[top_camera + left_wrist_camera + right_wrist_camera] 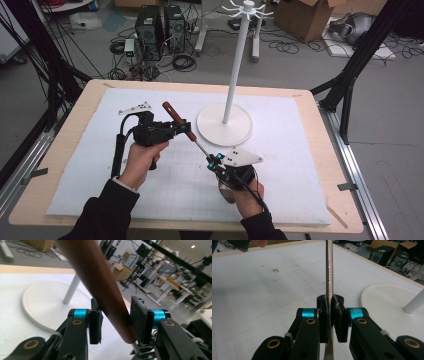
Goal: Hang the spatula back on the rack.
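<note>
Nearest the person, the right gripper (214, 161) had its jaws clamped tight on the thin metal shaft (329, 270) of a utensil, the pads pinching it from both sides, probably to steady the tool above the white mat (165, 195). Just beyond, the left gripper (184, 128) held the wooden handle (100, 285) of the same tool. In the left gripper view the handle ran slantwise between the pads and appeared to touch both, so it seemed held, though less squarely. The tool thus hung in the air between the two hands, handle tilted up and away, likely so it could be passed from one grip to the other. Farther off stood the white hanging stand (224, 127), its hooked top well above the table.
</note>
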`<action>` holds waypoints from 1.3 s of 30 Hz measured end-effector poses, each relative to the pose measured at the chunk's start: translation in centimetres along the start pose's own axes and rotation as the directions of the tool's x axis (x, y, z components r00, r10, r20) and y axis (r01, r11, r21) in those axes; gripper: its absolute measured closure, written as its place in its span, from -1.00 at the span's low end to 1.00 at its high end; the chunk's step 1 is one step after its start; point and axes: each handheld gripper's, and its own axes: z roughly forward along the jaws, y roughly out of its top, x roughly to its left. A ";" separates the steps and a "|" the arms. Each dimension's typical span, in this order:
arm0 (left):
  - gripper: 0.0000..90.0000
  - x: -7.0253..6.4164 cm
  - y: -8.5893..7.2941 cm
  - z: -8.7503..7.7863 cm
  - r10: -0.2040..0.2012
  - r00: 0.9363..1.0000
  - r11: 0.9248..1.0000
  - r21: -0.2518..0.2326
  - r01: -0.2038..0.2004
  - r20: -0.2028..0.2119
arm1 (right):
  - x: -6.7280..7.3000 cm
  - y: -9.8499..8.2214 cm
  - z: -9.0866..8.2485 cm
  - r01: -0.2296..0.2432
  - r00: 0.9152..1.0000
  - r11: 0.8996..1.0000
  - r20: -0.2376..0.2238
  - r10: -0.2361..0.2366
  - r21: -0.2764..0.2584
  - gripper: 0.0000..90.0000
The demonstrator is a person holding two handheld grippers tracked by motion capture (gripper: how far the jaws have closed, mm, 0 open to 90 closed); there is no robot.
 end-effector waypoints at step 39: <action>0.63 -5.4 2.9 -1.4 0.337 0.872 0.941 -0.098 -0.324 0.356 | -1.2 2.4 0.2 -0.029 0.894 0.993 -0.448 -0.026 -0.115 0.87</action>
